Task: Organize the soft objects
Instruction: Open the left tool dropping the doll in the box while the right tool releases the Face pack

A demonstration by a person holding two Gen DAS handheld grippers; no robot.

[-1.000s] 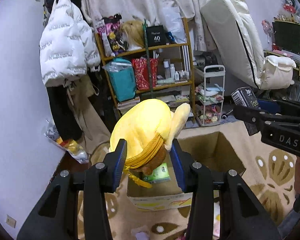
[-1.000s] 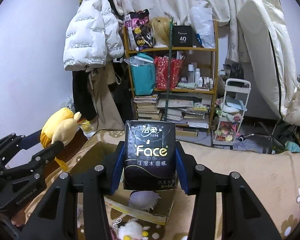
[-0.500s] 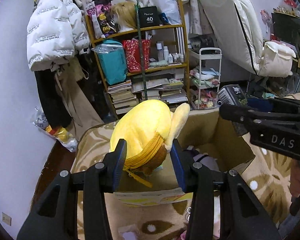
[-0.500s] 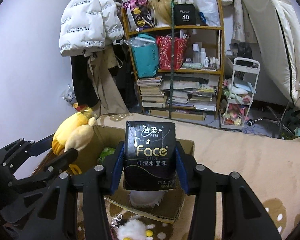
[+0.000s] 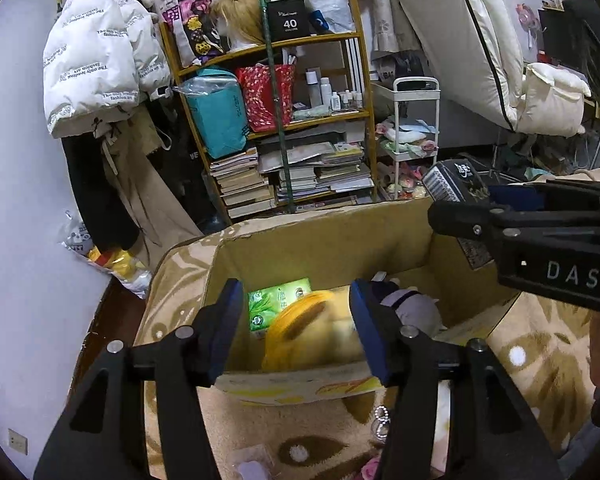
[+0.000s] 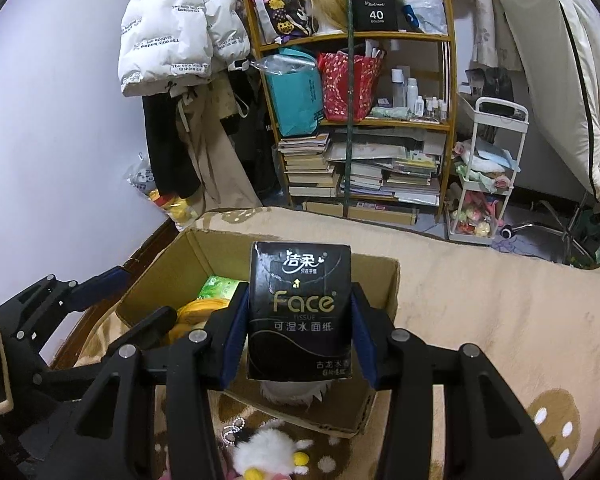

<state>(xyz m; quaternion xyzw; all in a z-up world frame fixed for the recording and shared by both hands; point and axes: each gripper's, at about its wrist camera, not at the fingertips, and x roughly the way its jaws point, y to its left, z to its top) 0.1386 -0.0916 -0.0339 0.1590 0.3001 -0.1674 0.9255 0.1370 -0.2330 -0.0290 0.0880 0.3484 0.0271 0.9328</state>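
Bkgd: wooden shelf unit (image 6: 446,92) w/ teal bag (image 6: 296,92), red bag (image 6: 346,84), bottles, black "40" box (image 6: 376,10); book stacks (image 6: 312,168) at bottom. White puffer jacket (image 6: 172,36) hung left of shelf. White cart (image 6: 488,172) right of shelf. Beige patterned rug (image 6: 480,304).

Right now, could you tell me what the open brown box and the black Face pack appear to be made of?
The open brown box looks like matte corrugated cardboard: raw tan walls, creased flaps. The black Face pack, held in the right tongs, seems glossy plastic film over soft tissue, judging by its sheen and wrinkles.
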